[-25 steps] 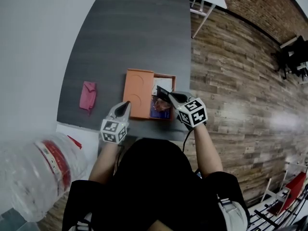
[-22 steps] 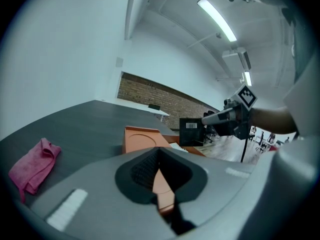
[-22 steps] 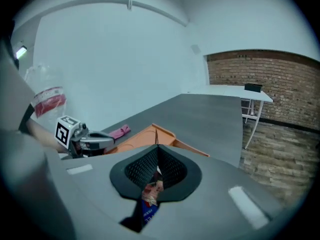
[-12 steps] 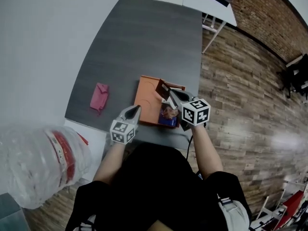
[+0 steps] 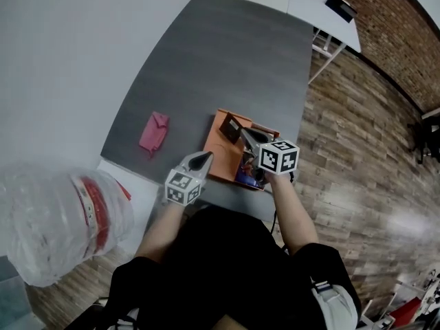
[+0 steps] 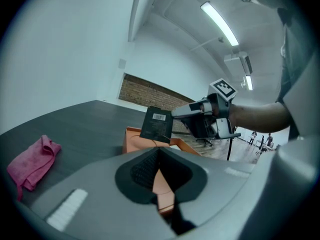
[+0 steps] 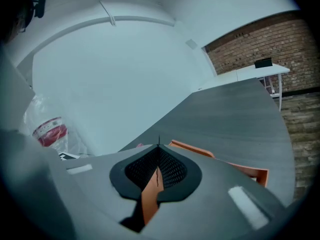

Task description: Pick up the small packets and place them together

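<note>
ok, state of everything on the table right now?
right tongs: shut on dark packet, held up over the orange box
left tongs: shut, empty, beside the box
orange box: open, coloured packets inside
pink cloth: crumpled, apart from the box

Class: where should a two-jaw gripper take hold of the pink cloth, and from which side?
Probably pinch the pink cloth at its raised, bunched fold, coming down from above: it lies crumpled and low on the grey table, with no stiff edge.
</note>
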The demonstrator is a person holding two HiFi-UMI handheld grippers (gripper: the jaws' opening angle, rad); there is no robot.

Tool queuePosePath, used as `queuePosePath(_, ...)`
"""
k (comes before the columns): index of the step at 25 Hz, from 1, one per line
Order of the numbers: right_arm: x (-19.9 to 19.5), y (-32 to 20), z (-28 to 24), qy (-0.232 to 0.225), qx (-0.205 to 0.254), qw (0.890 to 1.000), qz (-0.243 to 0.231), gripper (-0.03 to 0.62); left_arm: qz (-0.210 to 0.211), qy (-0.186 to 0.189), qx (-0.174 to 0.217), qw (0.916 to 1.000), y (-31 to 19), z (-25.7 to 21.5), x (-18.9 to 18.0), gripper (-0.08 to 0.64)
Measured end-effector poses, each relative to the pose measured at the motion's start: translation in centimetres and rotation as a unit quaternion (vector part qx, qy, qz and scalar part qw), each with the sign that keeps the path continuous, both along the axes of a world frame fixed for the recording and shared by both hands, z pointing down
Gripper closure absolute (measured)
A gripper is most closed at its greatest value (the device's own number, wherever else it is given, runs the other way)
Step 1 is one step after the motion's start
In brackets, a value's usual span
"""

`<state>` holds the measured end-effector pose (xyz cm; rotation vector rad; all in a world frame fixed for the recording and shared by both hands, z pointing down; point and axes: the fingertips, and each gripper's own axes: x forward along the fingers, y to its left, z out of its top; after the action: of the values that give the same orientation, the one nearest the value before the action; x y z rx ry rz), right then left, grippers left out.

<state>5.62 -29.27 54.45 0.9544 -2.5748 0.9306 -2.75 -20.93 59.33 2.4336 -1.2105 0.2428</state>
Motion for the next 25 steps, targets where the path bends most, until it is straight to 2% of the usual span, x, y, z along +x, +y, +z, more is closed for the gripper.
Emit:
queuePosePath(4,-0.8,-0.7,1.9,-0.007,-0.033,0.999,-0.008,0.589,0.001,0.002,0.002,1.0000,0.1,-0.1,0.0,0.560)
queuePosePath(7,-1.0,-1.1,3.3,0.006,-0.043,0.999,-0.008,0.589,0.000,0.001,-0.001,1.0000,0.3,0.0,-0.1,0.560)
queuePosePath(13,-0.5,-1.9,6.0,0.076,-0.031,0.997,-0.008,0.588,-0.010,0.009,-0.006,0.9999,0.4,0.0,-0.3,0.560)
queuePosePath(20,-0.7,-2.0,6.3,0.105,-0.013,0.994,-0.020,0.571,-0.007,0.002,-0.006,1.0000,0.5,0.1,-0.2,0.560)
queuePosePath(22,-0.7,-2.0,6.4,0.112,-0.008,0.993,-0.021,0.551,-0.005,0.003,-0.008,1.0000,0.6,0.2,-0.3,0.560)
queuePosePath(25,-0.4,-2.0,6.8,0.136,0.002,0.990,-0.024,0.483,-0.003,0.007,-0.009,0.9999,0.5,0.2,-0.3,0.560)
